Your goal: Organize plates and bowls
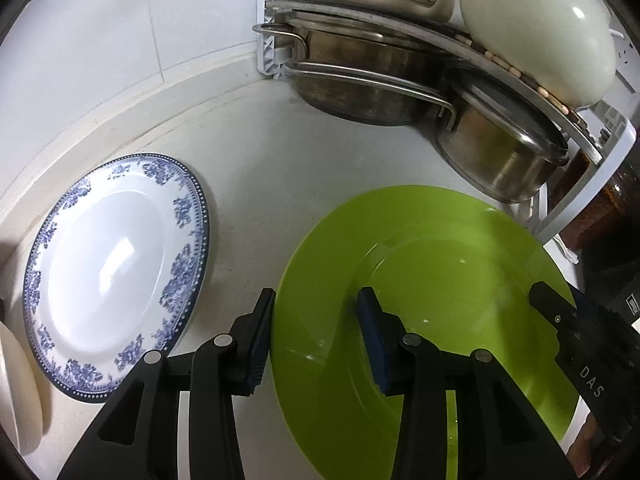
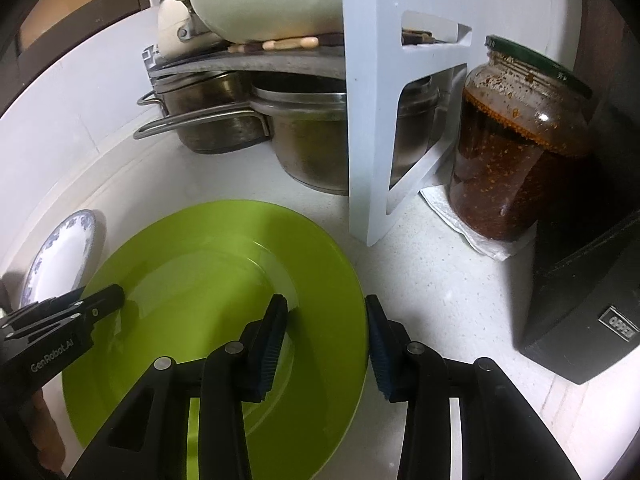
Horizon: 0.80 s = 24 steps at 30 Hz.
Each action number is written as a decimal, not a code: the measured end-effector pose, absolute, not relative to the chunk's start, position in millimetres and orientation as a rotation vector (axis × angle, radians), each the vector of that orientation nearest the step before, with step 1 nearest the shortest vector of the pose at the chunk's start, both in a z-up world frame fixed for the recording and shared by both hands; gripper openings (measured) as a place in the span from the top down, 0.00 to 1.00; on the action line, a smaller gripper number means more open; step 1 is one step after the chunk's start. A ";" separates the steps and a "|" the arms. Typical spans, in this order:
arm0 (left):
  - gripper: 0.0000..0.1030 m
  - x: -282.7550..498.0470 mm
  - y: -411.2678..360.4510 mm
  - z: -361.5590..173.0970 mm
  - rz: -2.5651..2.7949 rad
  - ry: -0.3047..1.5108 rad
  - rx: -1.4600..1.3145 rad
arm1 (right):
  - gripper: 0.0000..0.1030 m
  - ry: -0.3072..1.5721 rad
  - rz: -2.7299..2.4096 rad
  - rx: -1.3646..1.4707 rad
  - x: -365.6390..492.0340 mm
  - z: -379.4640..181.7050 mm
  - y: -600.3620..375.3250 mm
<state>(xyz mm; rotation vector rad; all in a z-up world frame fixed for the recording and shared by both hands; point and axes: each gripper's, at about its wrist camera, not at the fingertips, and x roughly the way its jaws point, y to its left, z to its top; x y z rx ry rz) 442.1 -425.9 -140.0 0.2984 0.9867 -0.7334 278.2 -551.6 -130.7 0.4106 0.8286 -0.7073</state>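
Both tools — left (image 1: pixel 316 320), right (image 2: pixel 326 328) — clamp the glossy round green plate's (image 1: pixel 420 264) rim.

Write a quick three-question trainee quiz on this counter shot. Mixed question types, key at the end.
1. True or false: the blue-and-white patterned ceramic plate lies apart from the lime-green round plate.
2. What sits under the white rack? A) stainless steel pots B) a glass jar C) a black box
3. Fill in: the left gripper and the right gripper each straddle the rim of the ___ plate.
Key: 1 true; 2 A; 3 lime-green.
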 end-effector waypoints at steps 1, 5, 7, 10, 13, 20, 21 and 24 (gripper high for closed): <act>0.60 441.4 -425.1 -139.0 -0.733 0.985 0.296 | 0.61 0.829 -0.705 0.408 277.2 -130.0 -551.0; 0.60 438.0 -423.1 -136.8 -0.734 0.985 0.311 | 0.61 0.832 -0.698 0.404 273.5 -125.6 -547.3; 0.60 436.4 -423.5 -137.9 -0.735 0.986 0.324 | 0.61 0.842 -0.690 0.410 273.6 -125.9 -547.2; 0.60 435.2 -423.6 -139.6 -0.735 1.000 0.328 | 0.61 0.858 -0.687 0.414 272.2 -127.0 -545.9; 0.60 432.5 -423.1 -139.5 -0.744 1.007 0.342 | 0.61 0.878 -0.685 0.418 271.0 -127.9 -545.4; 0.60 426.1 -420.5 -136.9 -0.757 1.019 0.367 | 0.61 0.917 -0.677 0.421 268.1 -123.5 -541.4; 0.60 424.9 -419.7 -136.5 -0.758 1.021 0.372 | 0.61 0.922 -0.677 0.422 267.6 -123.4 -540.5; 0.60 421.7 -417.2 -135.0 -0.763 1.021 0.389 | 0.61 0.943 -0.670 0.427 265.8 -122.3 -537.7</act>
